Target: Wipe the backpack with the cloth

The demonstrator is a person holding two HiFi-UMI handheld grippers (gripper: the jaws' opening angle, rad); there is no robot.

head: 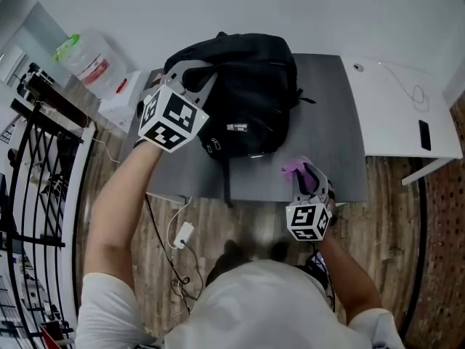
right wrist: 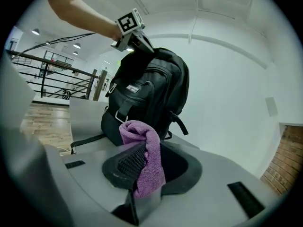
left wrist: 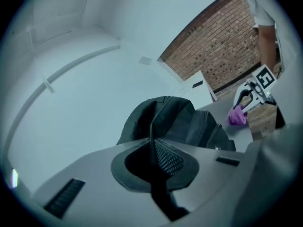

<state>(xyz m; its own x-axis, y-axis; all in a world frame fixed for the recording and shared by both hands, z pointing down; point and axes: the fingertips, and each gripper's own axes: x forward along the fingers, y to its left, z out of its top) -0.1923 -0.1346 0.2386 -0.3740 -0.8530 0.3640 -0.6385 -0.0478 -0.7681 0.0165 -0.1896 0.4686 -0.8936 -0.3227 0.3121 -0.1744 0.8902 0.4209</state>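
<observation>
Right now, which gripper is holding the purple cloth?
The right gripper, jaws shut on the purple cloth; the left gripper pinches the black backpack's top instead.

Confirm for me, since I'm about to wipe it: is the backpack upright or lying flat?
Upright: the backpack stands on its base on the grey table, its top pinched by the left gripper.

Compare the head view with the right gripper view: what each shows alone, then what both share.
Head view only: the white table with a phone, and a charger on the floor. Right gripper view only: the ceiling lights. Both: the backpack on the grey table, its top gripped by the left tool, and the purple cloth in the right tool.
</observation>
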